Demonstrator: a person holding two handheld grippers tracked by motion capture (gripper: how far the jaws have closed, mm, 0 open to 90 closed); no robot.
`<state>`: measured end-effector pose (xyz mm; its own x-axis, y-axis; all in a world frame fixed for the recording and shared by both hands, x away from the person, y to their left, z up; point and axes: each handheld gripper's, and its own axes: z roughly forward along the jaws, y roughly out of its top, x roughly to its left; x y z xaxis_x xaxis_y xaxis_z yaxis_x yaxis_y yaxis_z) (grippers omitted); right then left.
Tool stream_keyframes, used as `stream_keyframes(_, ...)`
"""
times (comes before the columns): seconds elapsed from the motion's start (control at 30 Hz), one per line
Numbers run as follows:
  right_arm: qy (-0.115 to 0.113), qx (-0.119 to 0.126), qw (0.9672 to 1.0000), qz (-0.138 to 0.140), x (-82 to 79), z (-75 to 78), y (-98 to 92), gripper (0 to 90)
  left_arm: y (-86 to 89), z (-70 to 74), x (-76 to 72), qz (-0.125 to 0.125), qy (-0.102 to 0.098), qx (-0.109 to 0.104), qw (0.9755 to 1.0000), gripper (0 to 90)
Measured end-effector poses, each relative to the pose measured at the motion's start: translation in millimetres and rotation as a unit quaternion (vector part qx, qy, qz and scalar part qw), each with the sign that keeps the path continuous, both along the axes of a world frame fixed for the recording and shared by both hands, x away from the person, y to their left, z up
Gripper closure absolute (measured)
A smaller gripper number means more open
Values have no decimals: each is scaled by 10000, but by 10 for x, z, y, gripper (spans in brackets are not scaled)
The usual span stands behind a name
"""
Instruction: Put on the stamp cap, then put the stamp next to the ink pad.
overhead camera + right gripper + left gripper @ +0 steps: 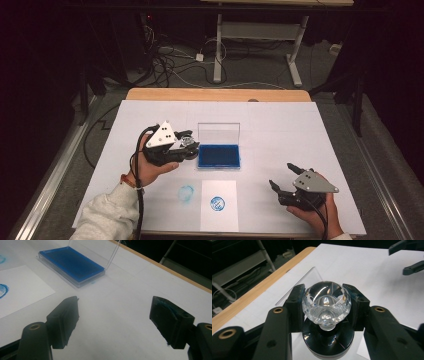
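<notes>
Looking like some lab setup: dark curtained room, cables [165,62] sprawling over the floor, paper-covered table [280,125].

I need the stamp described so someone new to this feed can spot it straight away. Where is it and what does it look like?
Start at the open blue ink pad in the middle of the white table. Just left of it, the left gripper is shut on the stamp. Nothing else here is like it: a clear faceted knob, like cut glass, on a round black base.
</notes>
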<state>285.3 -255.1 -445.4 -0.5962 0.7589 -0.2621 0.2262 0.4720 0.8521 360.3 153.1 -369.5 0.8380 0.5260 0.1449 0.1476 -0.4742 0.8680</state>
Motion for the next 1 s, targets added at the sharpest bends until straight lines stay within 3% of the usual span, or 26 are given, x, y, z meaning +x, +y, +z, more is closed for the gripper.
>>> stream_keyframes(0.4,2,19,10000,-24,48,10,-6,240,37,-135,193,206,175,163,9995,543)
stream_keyframes(0.7,62,117,9999,-54,29,-11,-48,243,30,-338,420,338,481,255,9979,542)
stream_keyframes(1.0,-3,97,10000,-4,17,-9,-31,248,-20,-624,541,468,572,782,9942,541)
